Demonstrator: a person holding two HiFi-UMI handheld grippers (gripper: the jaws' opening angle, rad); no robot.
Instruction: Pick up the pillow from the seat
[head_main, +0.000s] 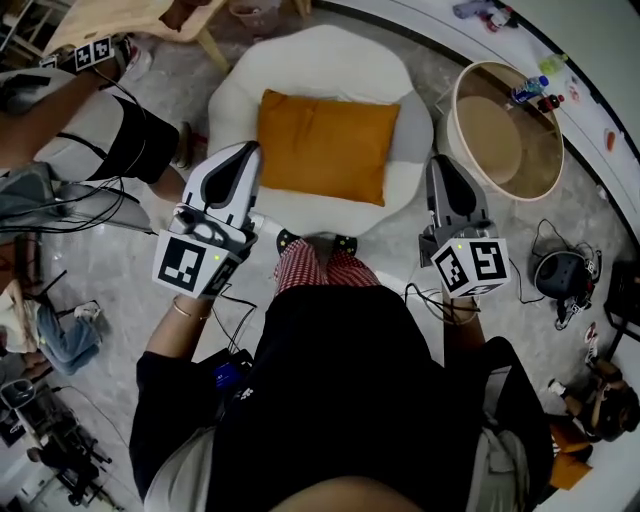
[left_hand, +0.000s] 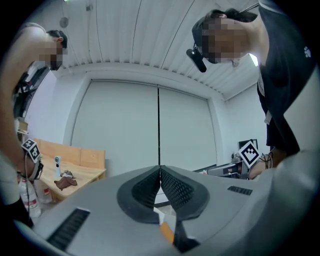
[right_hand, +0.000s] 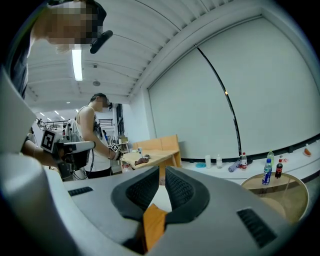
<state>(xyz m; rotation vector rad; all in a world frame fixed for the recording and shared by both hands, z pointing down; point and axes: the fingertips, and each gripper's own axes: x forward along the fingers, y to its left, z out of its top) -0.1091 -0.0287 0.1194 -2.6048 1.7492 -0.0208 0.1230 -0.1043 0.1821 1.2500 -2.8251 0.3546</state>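
Nearest the camera: the person's black top and red checked trousers (head_main: 322, 268), standing right at the seat's front edge.

left gripper (head_main: 247, 152): fingers fully closed, the ribbed pads meet at the tips, nothing between them. In the head view its tip lies just off the pillow's left edge. Can't tell if it touches.

right gripper (head_main: 440, 165): fingers closed to a thin slit, nothing clamped. Its tip is at the seat's right side, clear of the pillow.

Both grippers point roughly level. Each gripper view looks across the room, with only an orange sliver of pillow showing low down behind the finger roots.

pillow (head_main: 325, 145): orange and rectangular, lying flat in the middle of the seat (head_main: 330, 55). It lies between the two grippers and is not held. The seat is white, round and padded, and stands on the floor.

Right of the seat is a round wooden desk (head_main: 490, 140) with a raised rim. A few bottles (head_main: 535, 92) stand at its far edge. On the floor to the right is a dark rounded device with cables (head_main: 560, 272).

Far left, a second person (head_main: 110, 130) also holds a gripper with a marker cube. Beyond them is a light wooden desk (right_hand: 155, 157), then a plain white wall.
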